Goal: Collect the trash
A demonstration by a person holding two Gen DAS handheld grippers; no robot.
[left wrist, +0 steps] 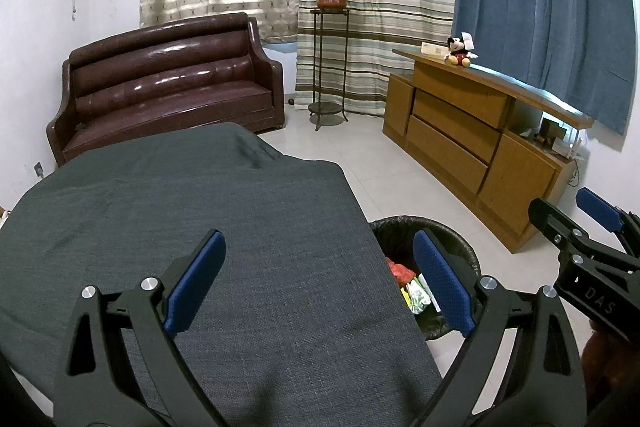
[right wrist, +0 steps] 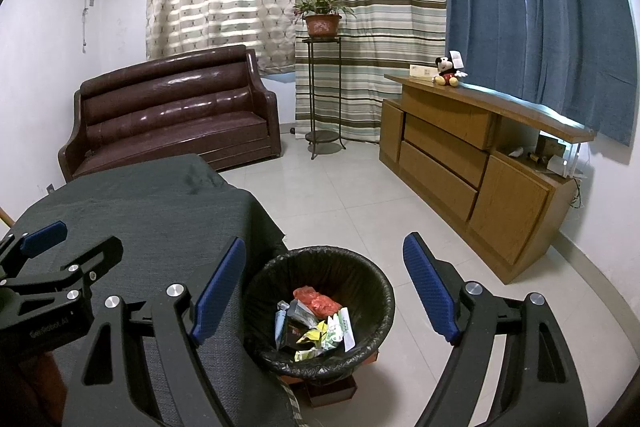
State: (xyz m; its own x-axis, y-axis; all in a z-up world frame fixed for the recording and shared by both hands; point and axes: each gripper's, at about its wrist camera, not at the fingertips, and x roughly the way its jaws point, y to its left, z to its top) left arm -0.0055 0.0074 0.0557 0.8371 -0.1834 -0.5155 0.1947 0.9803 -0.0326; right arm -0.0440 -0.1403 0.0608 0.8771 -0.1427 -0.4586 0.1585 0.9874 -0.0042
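Observation:
A round bin [right wrist: 360,279] lined with a black bag stands on the floor beside the table. Several crumpled wrappers [right wrist: 316,323] lie inside it, red, white, yellow and green. My right gripper [right wrist: 324,291] hovers open above the bin, with nothing between its blue pads. Over the grey cloth of the table [left wrist: 200,195], my left gripper [left wrist: 320,279] stands open and holds nothing. In the left wrist view the bin [left wrist: 464,247] shows partly behind the right finger, and my right gripper [left wrist: 572,215] enters at the right edge. The left gripper [right wrist: 72,239] also appears at the left of the right wrist view.
A brown leather sofa [right wrist: 172,111] stands against the far wall. A tall metal stand carries a potted plant [right wrist: 322,19]. A wooden sideboard [right wrist: 472,163] with a stuffed toy [right wrist: 448,71] on top runs along the right. Pale floor tiles [right wrist: 352,195] lie between them.

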